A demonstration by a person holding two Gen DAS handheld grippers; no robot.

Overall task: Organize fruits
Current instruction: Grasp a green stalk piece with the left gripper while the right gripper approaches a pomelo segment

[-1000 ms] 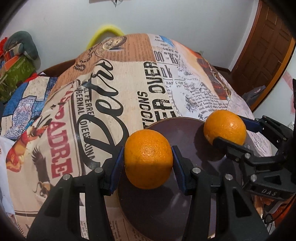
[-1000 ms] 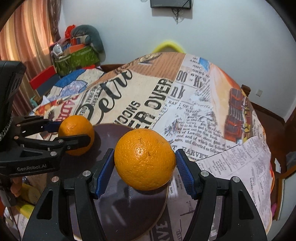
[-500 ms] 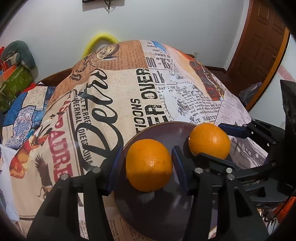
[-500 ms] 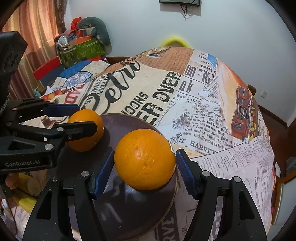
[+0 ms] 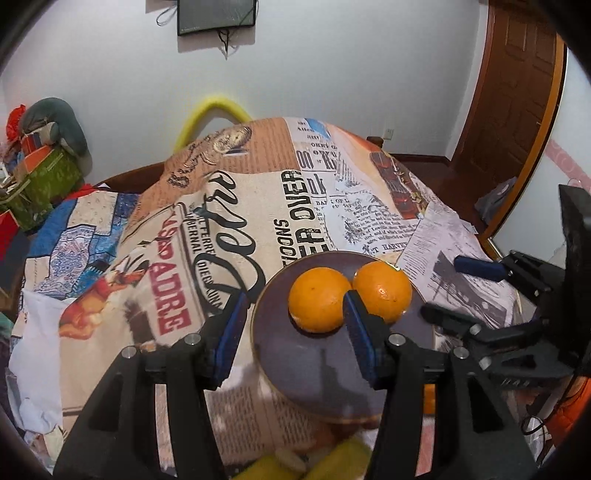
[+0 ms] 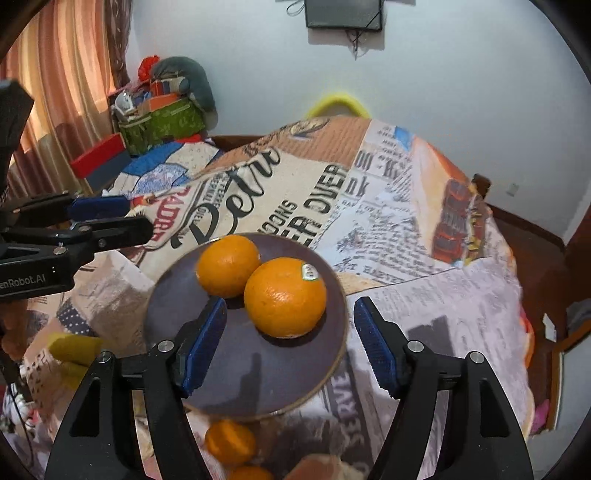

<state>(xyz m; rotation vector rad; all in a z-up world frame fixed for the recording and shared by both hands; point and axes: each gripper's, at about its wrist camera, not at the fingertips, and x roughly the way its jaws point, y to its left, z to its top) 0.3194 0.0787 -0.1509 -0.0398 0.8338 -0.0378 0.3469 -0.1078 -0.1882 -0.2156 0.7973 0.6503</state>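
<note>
Two oranges on the dark plate [image 6: 177,306], touching side by side: stickered orange [image 6: 285,297] nearer the right gripper [image 6: 290,341], plain orange [image 6: 228,265] beyond it toward the left gripper [image 5: 293,341]. Both seated on the plate's far half, near half bare. Sticker facing up and to the right in the right wrist view.

Right gripper spread wide, blue pads [image 6: 375,345] flanking the stickered orange without contact, holding nothing. Left gripper likewise parted and empty; in the left wrist view its right pad crossing in front of the seam between the two oranges, plain orange [image 5: 319,299] and stickered orange [image 5: 382,291] both beyond the tips. Seen from the left wrist view, right gripper [image 5: 448,290] entering from the right edge, fingers apart over the plate's [image 5: 295,369] right rim. Seen from the right wrist view, left gripper [image 6: 110,216] entering from the left, above and clear of the plate.

Plate resting on a newspaper-print cloth [image 6: 388,206] draped over a table. Below the plate's near rim, more oranges [image 6: 229,442] and something yellow [image 6: 75,347], possibly bananas, too blurred to be sure. Green box [image 6: 162,123] at back left, screen [image 6: 343,14] on the wall, wooden door [image 5: 513,96] at right.
</note>
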